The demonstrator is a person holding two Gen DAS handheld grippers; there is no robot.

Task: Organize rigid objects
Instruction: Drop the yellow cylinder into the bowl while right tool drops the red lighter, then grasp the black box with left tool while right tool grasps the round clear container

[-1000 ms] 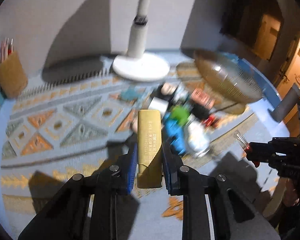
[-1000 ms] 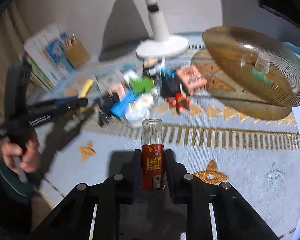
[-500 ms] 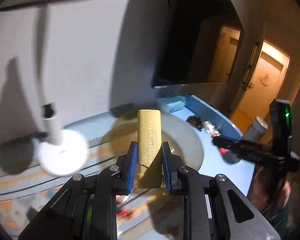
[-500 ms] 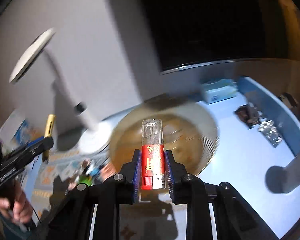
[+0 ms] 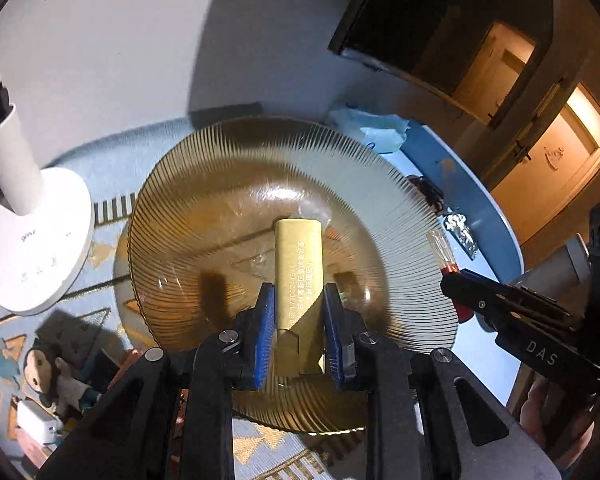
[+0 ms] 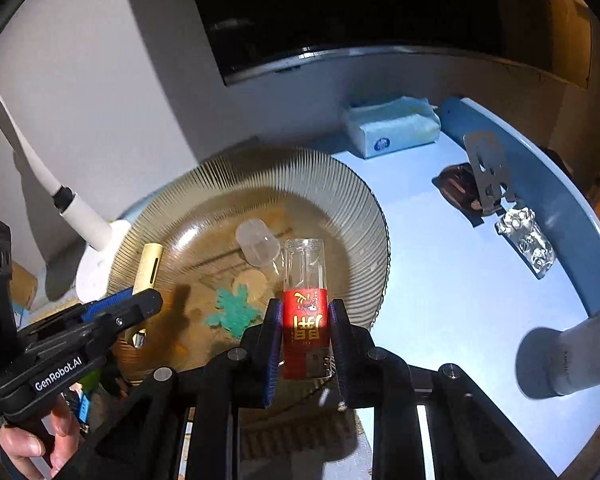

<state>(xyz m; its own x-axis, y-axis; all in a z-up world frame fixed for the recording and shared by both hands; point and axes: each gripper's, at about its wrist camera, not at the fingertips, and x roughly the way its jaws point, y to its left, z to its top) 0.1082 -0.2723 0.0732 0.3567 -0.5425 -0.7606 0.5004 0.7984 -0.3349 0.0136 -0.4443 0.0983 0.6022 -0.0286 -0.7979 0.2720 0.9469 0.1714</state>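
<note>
My left gripper (image 5: pixel 299 312) is shut on a gold lighter (image 5: pixel 299 264) and holds it over the amber ribbed glass plate (image 5: pixel 204 184). My right gripper (image 6: pixel 305 320) is shut on a red and clear lighter (image 6: pixel 305 312) over the near right part of the same plate (image 6: pixel 340 184). In the plate lie a clear plastic cap (image 6: pixel 258 242) and a green flat piece (image 6: pixel 234 312). The right gripper also shows in the left wrist view (image 5: pixel 472 284), at the plate's right edge. The left gripper with the gold lighter (image 6: pixel 150 268) shows in the right wrist view over the plate's left side.
A white lamp base (image 5: pixel 32 240) stands left of the plate. A tissue pack (image 6: pixel 392 128) lies behind it. A foil packet (image 6: pixel 526 240), a metal tool (image 6: pixel 490 176) and a grey cylinder (image 6: pixel 564 352) sit on the blue table at right. Toys (image 5: pixel 48 368) lie at lower left.
Both grippers have swung from the toy pile on the mat to the amber plate and now hold their lighters low over it. Both grips are unchanged.
</note>
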